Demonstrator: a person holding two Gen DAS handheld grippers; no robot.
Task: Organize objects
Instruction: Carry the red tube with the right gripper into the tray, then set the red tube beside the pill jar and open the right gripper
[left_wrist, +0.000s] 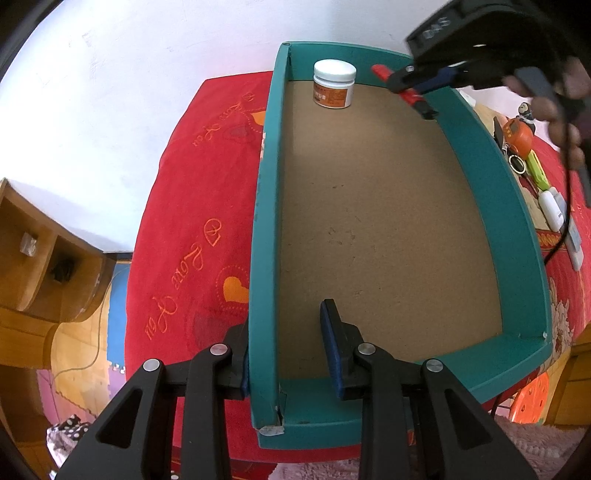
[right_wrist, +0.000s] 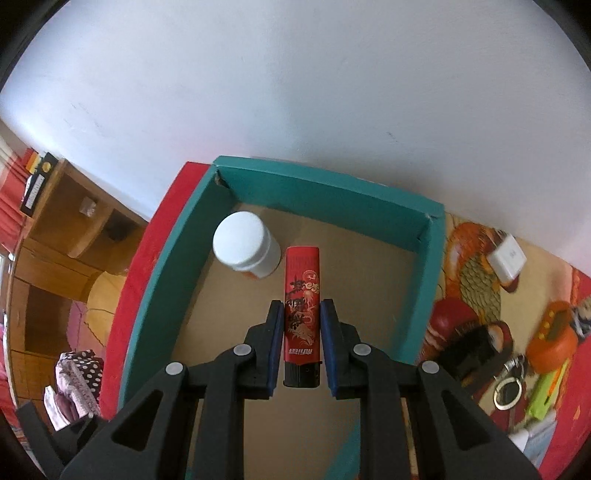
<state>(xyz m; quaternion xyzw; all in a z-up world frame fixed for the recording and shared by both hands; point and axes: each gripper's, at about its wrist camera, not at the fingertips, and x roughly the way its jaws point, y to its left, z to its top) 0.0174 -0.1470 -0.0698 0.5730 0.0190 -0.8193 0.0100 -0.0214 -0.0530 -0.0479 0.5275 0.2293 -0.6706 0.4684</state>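
A teal box (left_wrist: 264, 229) with a brown floor lies on a red cloth; it also shows in the right wrist view (right_wrist: 424, 280). A white-lidded jar (left_wrist: 334, 84) stands in its far left corner, also seen from the right wrist (right_wrist: 245, 245). My left gripper (left_wrist: 291, 350) straddles the box's left wall near the front corner, one finger outside and one inside, shut on the wall. My right gripper (right_wrist: 302, 332) is shut on a red lighter (right_wrist: 301, 306) above the box's far end, beside the jar. In the left wrist view the lighter (left_wrist: 400, 86) hangs over the far right wall.
To the right of the box lie an orange round toy (right_wrist: 554, 341), a white charger (right_wrist: 508, 258), a green item (right_wrist: 546, 395), a metal ring (right_wrist: 508, 393) and a dark object (right_wrist: 476, 349). A wooden shelf unit (left_wrist: 40, 258) stands at the left. A white wall is behind.
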